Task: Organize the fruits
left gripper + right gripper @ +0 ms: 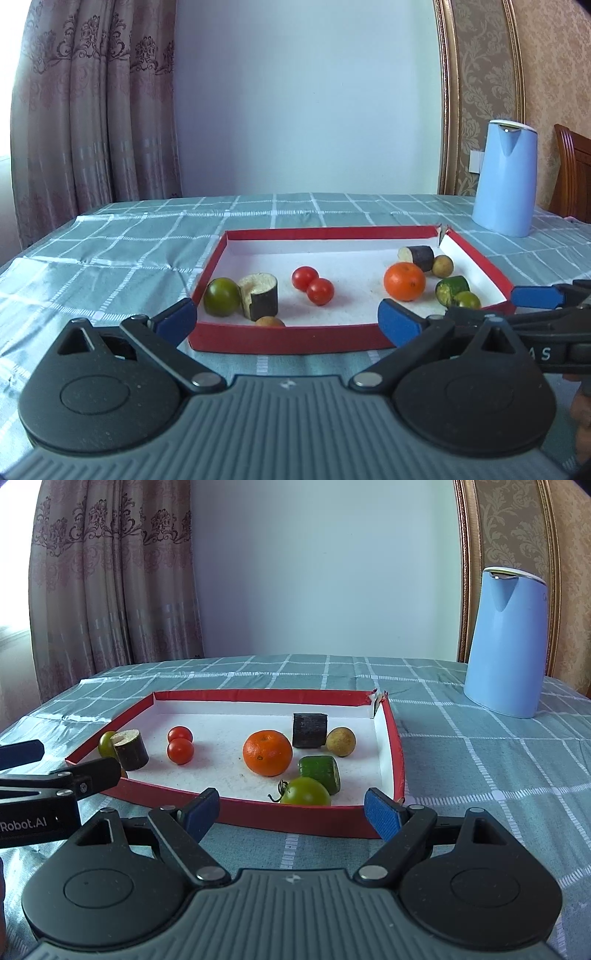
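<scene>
A red-rimmed tray (284, 338) (295, 818) with a white floor holds an orange (404, 281) (267, 752), two red tomatoes (312, 285) (180, 745), green tomatoes (221, 297) (306, 792), eggplant pieces (259, 295) (309, 730), a cucumber piece (321, 770) and small brown fruits (340, 741). My left gripper (286, 317) is open and empty just before the tray's near rim. My right gripper (291, 810) is open and empty before the rim's right part; it also shows in the left wrist view (539, 295).
A light blue kettle (504, 179) (504, 642) stands on the green checked tablecloth (110, 251) behind the tray at the right. A curtain hangs at the back left, a wooden chair (572, 173) at the far right.
</scene>
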Motion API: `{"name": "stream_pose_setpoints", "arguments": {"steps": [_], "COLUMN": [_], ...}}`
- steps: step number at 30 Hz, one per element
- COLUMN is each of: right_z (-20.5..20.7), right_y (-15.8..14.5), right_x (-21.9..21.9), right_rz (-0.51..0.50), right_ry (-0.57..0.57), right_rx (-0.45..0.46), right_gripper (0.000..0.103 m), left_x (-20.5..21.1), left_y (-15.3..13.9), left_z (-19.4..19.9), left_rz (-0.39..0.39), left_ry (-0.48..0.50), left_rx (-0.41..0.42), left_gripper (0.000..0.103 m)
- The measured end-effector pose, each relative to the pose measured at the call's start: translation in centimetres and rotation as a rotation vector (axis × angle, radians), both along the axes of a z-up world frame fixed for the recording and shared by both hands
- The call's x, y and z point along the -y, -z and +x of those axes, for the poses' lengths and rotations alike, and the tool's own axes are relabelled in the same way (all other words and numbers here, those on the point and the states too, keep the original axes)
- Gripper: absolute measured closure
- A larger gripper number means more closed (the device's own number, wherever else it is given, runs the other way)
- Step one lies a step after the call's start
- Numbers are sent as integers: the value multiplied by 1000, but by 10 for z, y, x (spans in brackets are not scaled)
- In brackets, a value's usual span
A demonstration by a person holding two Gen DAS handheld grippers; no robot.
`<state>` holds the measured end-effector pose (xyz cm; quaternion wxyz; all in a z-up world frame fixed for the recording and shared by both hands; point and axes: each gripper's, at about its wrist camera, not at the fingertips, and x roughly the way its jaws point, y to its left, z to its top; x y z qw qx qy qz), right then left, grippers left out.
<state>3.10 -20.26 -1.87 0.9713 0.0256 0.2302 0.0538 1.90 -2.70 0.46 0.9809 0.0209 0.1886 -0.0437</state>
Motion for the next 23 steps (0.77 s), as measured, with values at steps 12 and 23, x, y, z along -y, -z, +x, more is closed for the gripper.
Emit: {"name": "stream_pose_setpoints", "arguments": {"steps": [12, 23], "right_z": [0, -4], "right_y": [0, 0], "right_x": [0, 4], "right_rz": [0, 10], "right_ry": [-1, -9], "right_rx": [0, 0], "right_gripper": [17, 17], "left_x": [0, 3], "left_y": [3, 8], "left_z": [-2, -12], "left_rz": [13, 47], "left_ry": [4, 53], "left_rx": [-11, -21], "left_gripper": [0, 0]}}
